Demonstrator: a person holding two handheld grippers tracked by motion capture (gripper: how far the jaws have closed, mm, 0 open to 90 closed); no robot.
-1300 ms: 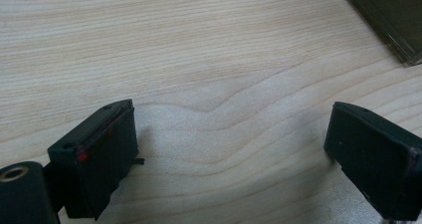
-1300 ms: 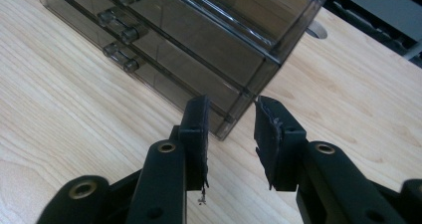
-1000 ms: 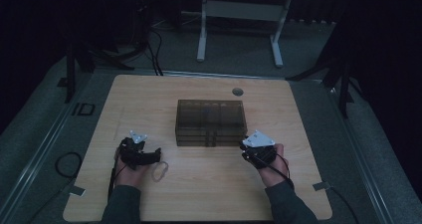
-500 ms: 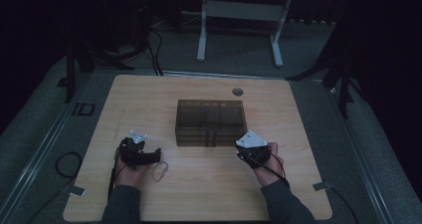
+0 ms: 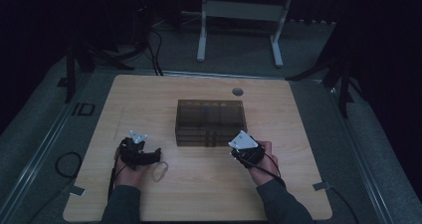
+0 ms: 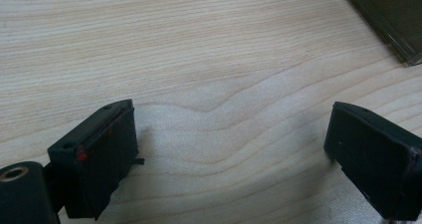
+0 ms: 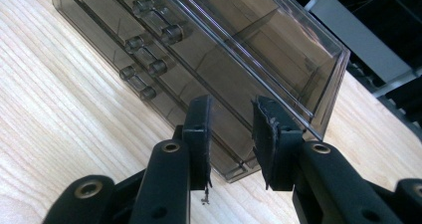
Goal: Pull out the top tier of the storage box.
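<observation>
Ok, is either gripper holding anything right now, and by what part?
Nothing is held. The left gripper is open over bare table; the right gripper points at the drawer box, gap empty.

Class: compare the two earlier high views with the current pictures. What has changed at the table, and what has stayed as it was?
The right gripper has shifted slightly left, toward the near right corner of the smoky drawer box; its jaws stand narrowly apart with nothing between them. Nothing was taken hold of or let go. The left gripper, the small clear ring beside it and the box have stayed in place.
</observation>
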